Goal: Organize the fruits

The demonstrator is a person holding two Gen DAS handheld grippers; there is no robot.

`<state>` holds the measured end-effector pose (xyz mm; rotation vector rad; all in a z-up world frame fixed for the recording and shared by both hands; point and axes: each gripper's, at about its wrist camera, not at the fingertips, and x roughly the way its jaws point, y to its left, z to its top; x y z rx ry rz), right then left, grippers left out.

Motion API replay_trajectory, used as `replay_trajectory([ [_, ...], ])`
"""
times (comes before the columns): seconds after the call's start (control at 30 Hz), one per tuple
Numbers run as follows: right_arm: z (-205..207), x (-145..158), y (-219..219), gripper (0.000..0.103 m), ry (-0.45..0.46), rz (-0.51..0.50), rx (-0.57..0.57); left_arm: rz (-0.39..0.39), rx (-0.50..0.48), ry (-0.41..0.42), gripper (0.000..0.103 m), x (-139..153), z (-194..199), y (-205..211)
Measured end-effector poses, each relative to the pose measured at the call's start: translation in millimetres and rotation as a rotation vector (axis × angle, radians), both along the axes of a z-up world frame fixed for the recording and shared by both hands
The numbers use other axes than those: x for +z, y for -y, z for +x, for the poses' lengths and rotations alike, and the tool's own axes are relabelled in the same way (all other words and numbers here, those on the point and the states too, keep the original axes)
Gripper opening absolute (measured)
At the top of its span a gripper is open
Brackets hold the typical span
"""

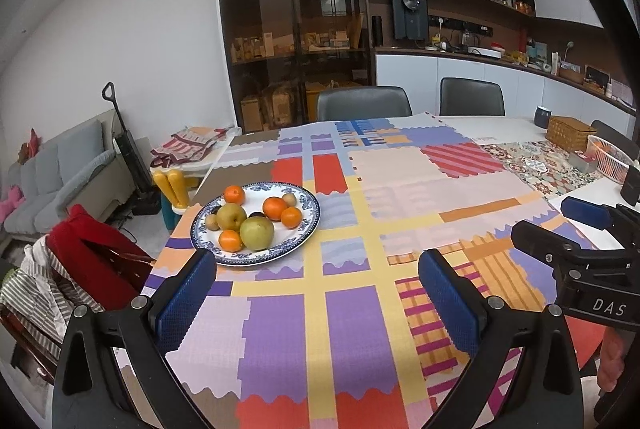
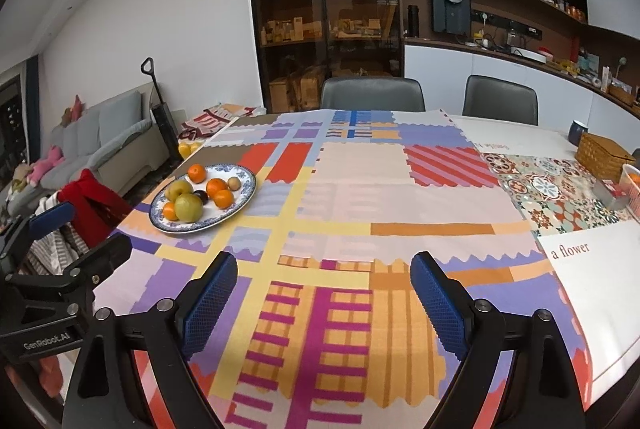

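Left wrist view shows the plate point(image 1: 310, 225) of fruit at ten o'clock near the table's left edge point(image 1: 176, 225), with bare patterned cloth point(image 1: 400, 189) stretching rightward. Both the left gripper point(image 1: 318, 293) and right gripper point(image 2: 324, 297) hover tilted down, jaws spread wide, nothing between them.

The left tool point(image 1: 318, 303) has black plastic arms that widen toward the camera, each fixed with round silver screws. Its fingers carry blue pads point(image 1: 182, 303) with a fine mesh texture. The right tool point(image 2: 325, 307) is built the same, with blue pads point(image 2: 210, 307). White lettering marks the black bodies: "DAS" and "GenRobot.AI".
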<state>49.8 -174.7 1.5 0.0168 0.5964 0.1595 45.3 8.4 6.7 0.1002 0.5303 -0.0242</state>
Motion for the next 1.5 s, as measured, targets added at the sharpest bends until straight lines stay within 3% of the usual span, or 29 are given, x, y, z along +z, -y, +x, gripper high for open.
replay_trajectory([
  [0.47,-18.8,6.4,4.1,0.089,0.04,0.006,-0.004,0.001,0.011,0.03,0.103,4.9,-15.8,1.6],
  [1.5,-21.9,9.1,1.1,0.089,0.036,0.01,-0.004,-0.004,-0.004,0.023,0.103,2.1,-20.6,6.8],
])
